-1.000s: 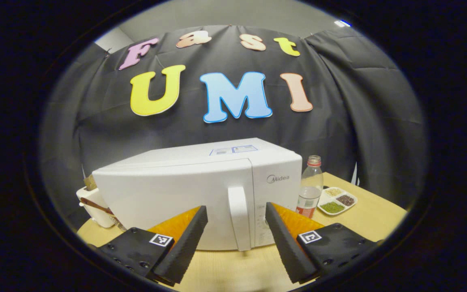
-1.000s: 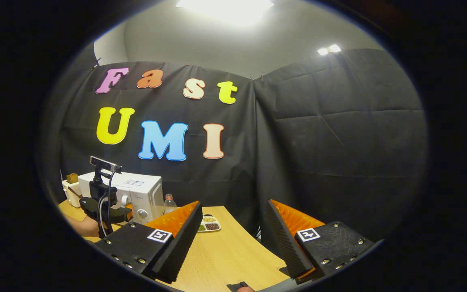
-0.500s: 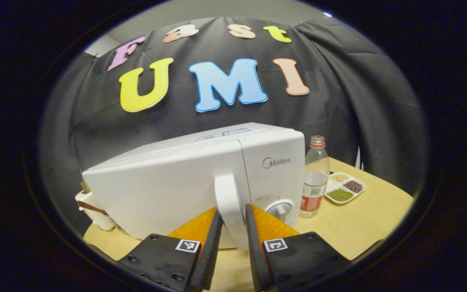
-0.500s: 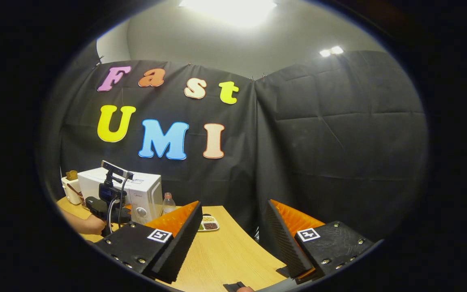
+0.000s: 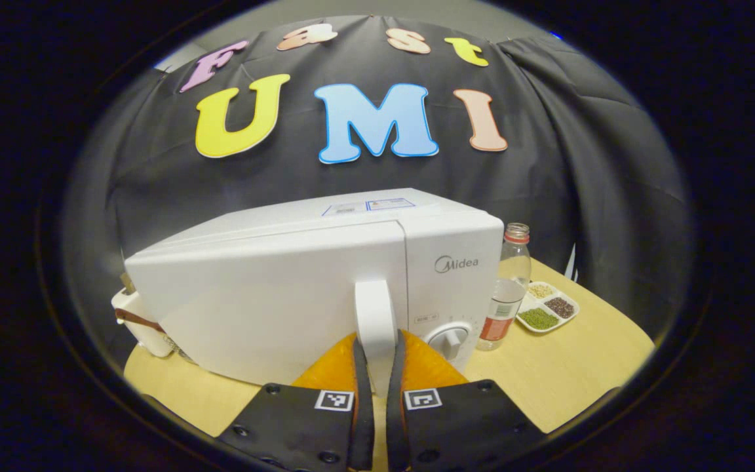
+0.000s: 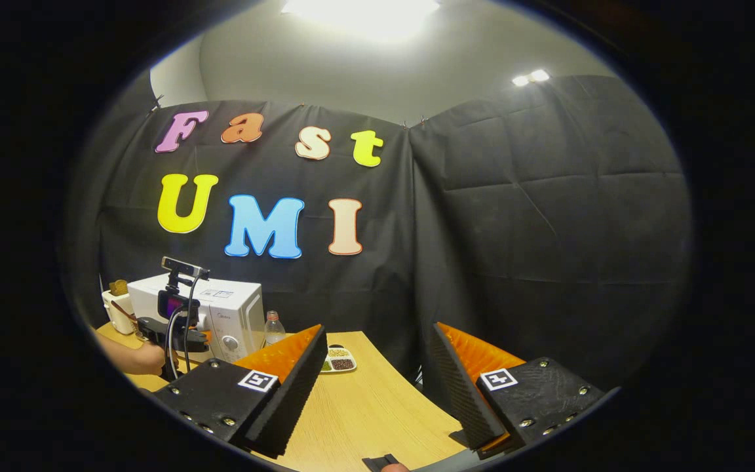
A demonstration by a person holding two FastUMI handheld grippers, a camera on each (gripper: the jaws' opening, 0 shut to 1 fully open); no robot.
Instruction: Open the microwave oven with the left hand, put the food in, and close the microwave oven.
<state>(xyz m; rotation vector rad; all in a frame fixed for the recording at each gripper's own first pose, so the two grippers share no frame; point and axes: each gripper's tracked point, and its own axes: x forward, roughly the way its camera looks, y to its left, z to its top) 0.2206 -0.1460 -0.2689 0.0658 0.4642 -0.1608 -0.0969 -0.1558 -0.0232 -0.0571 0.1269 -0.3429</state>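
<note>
Microwave oven, white, door closed, left tongs pinching its upright handle, right tongs spread.

One microwave, one bottle, one divided dish, two grippers.

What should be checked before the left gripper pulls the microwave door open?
1. Left gripper shut on the handle: ok.
2. Door closed: ok.
3. Swing path before the door free: ok; bare table there.
4. Bottle away from the door, beside the dial side: ok.
5. Right gripper open, holding nothing: ok.
6. Food within reach: cannot tell.
</note>
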